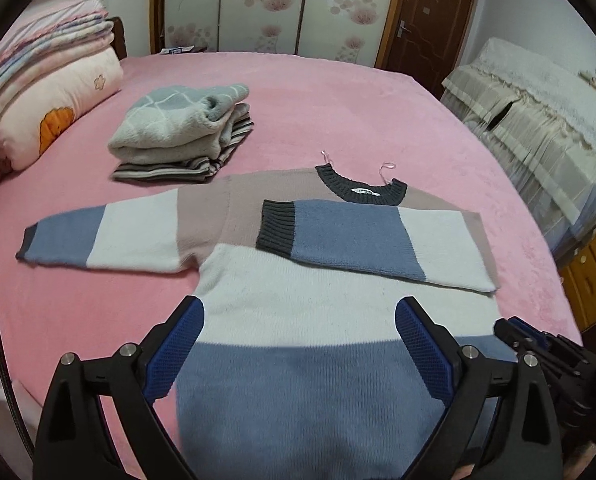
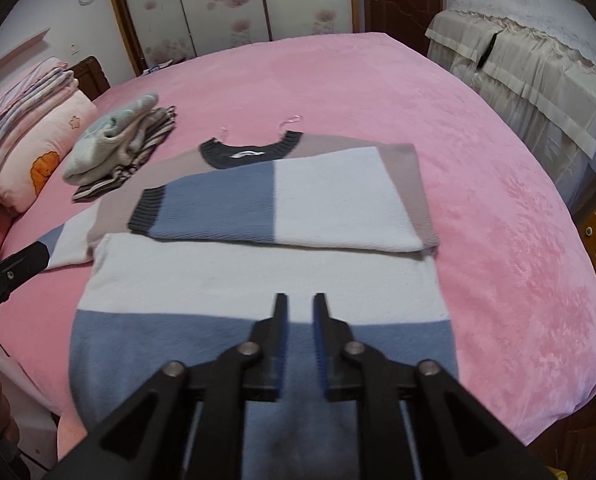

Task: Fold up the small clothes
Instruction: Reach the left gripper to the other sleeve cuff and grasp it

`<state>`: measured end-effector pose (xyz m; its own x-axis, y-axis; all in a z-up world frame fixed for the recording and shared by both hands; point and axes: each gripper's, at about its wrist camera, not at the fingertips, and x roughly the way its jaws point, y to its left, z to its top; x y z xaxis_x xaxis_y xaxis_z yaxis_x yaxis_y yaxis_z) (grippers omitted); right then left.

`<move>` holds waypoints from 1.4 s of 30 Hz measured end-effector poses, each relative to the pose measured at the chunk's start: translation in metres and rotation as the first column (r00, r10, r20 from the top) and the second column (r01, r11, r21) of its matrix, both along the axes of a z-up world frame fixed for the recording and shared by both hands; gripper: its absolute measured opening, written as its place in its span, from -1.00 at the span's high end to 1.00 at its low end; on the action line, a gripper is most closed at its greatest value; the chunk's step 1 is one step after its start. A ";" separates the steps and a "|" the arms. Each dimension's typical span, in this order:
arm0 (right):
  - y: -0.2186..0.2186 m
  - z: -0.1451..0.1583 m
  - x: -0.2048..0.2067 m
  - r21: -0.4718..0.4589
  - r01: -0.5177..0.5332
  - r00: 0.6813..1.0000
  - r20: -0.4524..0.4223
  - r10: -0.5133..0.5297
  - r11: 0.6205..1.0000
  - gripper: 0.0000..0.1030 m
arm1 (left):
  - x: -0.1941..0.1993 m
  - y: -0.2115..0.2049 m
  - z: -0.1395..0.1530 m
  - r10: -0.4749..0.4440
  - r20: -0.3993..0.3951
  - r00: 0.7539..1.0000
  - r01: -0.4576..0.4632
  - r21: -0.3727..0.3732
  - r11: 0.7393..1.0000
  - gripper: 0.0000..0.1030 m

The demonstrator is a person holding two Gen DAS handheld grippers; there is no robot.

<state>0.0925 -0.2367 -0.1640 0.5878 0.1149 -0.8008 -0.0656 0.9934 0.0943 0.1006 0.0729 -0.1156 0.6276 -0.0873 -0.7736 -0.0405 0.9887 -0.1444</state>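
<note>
Left gripper (image 1: 298, 328) gapes wide and right gripper (image 2: 300, 312) stands slightly apart, both empty, seemingly above the striped sweater (image 1: 318, 312) spread on the pink bed (image 1: 378, 112), one sleeve (image 1: 362, 240) folded across; folded clothes (image 1: 182, 132) lie nearby.

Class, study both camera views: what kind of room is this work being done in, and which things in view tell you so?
Most likely a home bedroom. The sweater lies on a bed with a pink cover, folded quilts and a pillow are stacked at its head, and a wardrobe with flowered sliding doors stands behind beside a wooden door.
</note>
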 end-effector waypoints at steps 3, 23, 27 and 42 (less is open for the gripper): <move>0.014 0.008 -0.010 -0.030 -0.020 0.999 0.025 0.021 0.999 0.49 | -0.011 0.020 0.009 0.021 0.025 0.999 -0.022 0.005 1.000 -0.86; 0.219 0.026 0.041 -0.080 -0.294 0.951 0.069 0.300 0.952 0.47 | 0.012 0.280 -0.013 0.354 -0.036 0.935 -0.349 0.099 0.932 -0.95; 0.265 0.023 0.061 -0.071 -0.347 0.934 0.071 0.351 0.935 0.47 | 0.024 0.340 -0.029 0.409 -0.104 0.907 -0.409 0.018 0.912 -0.94; 0.339 -0.011 0.096 -0.093 -0.432 0.899 0.028 0.437 0.897 0.47 | 0.072 0.453 -0.142 0.501 -0.420 0.757 -0.601 -0.145 0.786 -0.23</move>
